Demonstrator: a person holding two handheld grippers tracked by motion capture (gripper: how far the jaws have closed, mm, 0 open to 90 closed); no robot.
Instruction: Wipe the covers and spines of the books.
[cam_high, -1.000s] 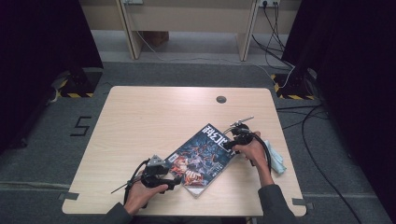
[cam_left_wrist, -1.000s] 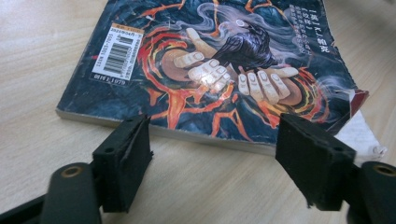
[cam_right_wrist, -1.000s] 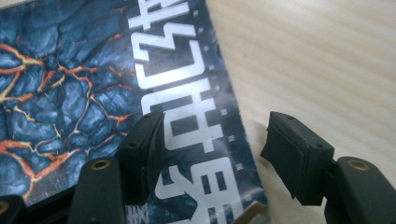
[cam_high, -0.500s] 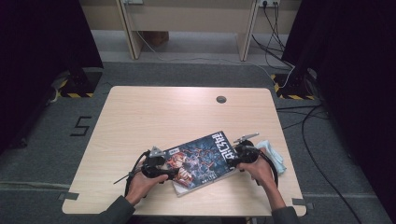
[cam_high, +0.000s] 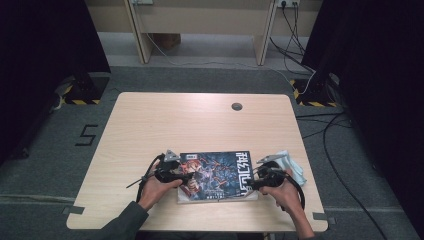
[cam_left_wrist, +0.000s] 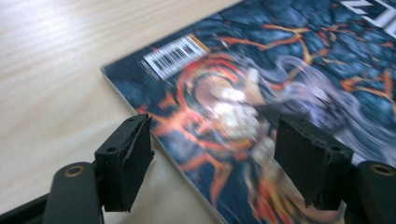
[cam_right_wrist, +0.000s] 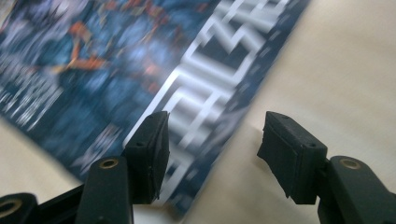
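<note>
A book (cam_high: 216, 175) with a dark blue cover, orange art and white title letters lies flat near the table's front edge. My left gripper (cam_high: 184, 176) is at its left end. In the left gripper view that gripper (cam_left_wrist: 214, 161) is open, one jaw over bare wood, the other over the book (cam_left_wrist: 261, 70) cover with its barcode. My right gripper (cam_high: 253, 183) is at the title end. It (cam_right_wrist: 212, 149) is open and its jaws have just been closing. They straddle the edge of the book (cam_right_wrist: 140, 60) without pressing on it.
A crumpled pale blue cloth (cam_high: 292, 167) lies just right of the book, behind my right hand. The wooden table (cam_high: 200, 125) has a round cable hole (cam_high: 237, 106) near its far edge. Cables trail on the floor at right.
The book has swung from a diagonal lie to parallel with the front edge. My right hand came toward the front edge with it, and my left hand shifted along the book's left end.
</note>
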